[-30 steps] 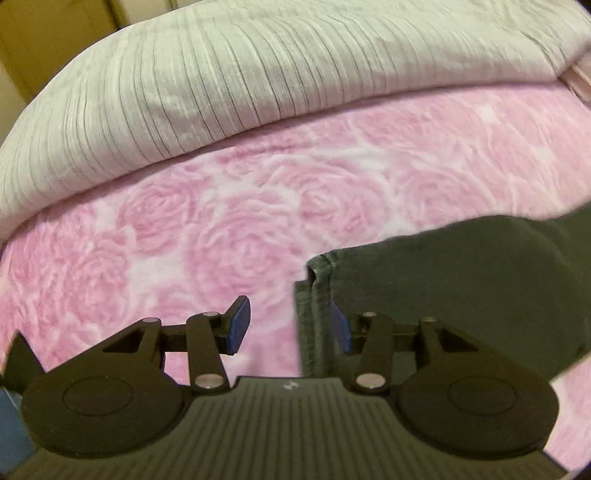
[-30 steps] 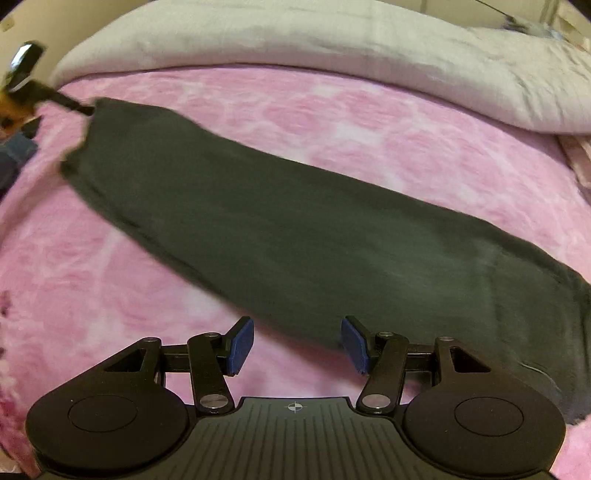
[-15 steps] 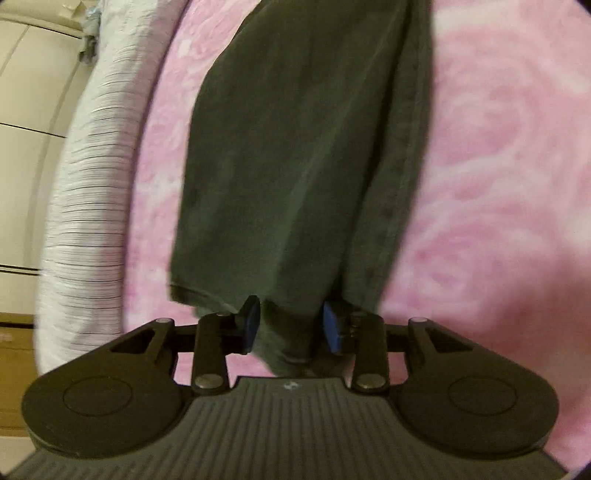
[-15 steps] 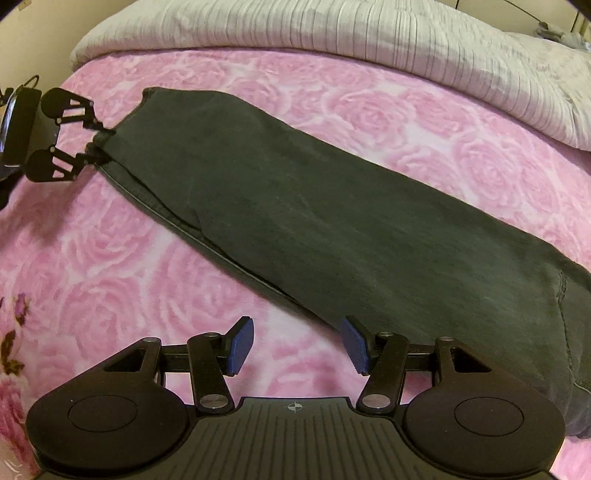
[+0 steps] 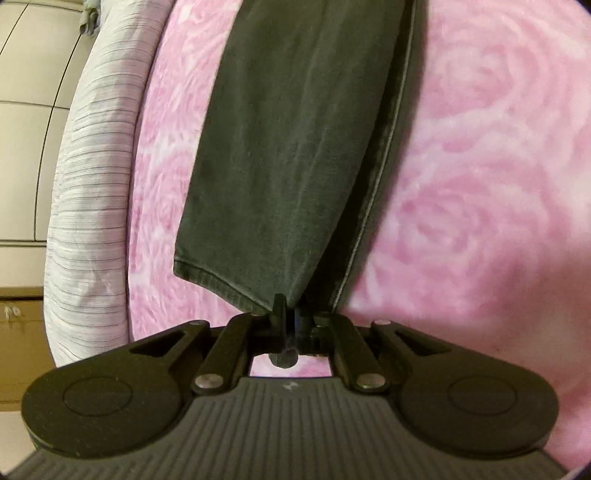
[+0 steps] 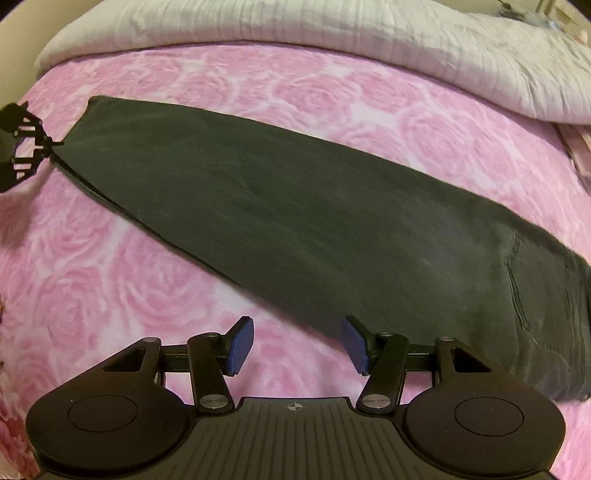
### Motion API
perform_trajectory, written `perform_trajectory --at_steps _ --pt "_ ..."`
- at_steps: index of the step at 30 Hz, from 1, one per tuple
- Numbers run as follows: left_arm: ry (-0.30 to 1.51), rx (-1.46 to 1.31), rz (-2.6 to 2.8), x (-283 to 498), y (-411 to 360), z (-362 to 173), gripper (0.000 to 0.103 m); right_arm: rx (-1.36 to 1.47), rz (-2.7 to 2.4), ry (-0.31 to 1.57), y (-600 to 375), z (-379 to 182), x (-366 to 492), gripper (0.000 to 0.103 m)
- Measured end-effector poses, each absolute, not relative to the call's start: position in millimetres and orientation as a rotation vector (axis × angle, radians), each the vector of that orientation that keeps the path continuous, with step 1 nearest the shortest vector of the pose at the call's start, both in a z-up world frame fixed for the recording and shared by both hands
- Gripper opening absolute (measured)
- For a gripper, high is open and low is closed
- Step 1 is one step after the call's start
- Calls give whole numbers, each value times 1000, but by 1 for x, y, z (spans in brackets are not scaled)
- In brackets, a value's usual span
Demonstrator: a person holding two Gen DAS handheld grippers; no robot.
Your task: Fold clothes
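Dark trousers (image 6: 295,206) lie folded lengthwise, flat.

Bed spread (image 6: 295,92) pink, rose pattern, covers whole bed. White quilt (image 6: 332,26) with thin dark stripes, bunched along far edge of bed. Beyond quilt, cream cabinet panels (image 5: 26,92) with dark seams. Below them, tan wood furniture (image 5: 18,332), small metal fitting on its face. Light warm, dim, indoor. Right-wrist view slightly blurred. Floor, windows not seen.
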State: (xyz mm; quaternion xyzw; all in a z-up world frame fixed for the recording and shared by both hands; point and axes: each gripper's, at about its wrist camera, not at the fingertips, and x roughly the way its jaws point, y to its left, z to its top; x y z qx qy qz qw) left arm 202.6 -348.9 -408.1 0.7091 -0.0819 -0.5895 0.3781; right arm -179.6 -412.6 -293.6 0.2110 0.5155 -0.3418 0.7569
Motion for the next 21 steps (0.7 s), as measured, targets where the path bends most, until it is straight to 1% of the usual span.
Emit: perform_trajectory --at_steps 4,5,6,7,8,9,14,19,20,21 --pt "-291 1842 -1493 207 -341 -412 5 475 -760 1143 -408 -297 -190 57" --pt "-294 1835 -1479 205 -336 -408 6 476 -764 1147 -405 -297 -193 57" --pt "-297 1828 -1465 204 -331 -405 10 483 -772 1150 -404 -299 -197 57" --pt "-295 1819 -1452 203 -326 -400 14 490 -781 1152 -403 -300 -201 57" --pt "-260 1799 -1449 202 -324 -395 29 506 -798 1155 -401 -302 -207 57" --pt "-228 1778 -1448 201 -321 -389 37 533 -832 1153 -400 -304 -216 57" --pt "-219 1663 -1507 175 -300 -370 37 705 -1099 1114 -406 -314 -273 57" --pt "-284 1552 -1638 115 -301 -368 38 751 -1242 1059 -408 -317 -314 57" --pt "-293 1519 -1681 96 -304 -366 39 751 -1251 1044 -408 -317 -319 57" --pt "-302 1485 -1723 78 -308 -364 44 770 -1262 1019 -410 -318 -324 57"
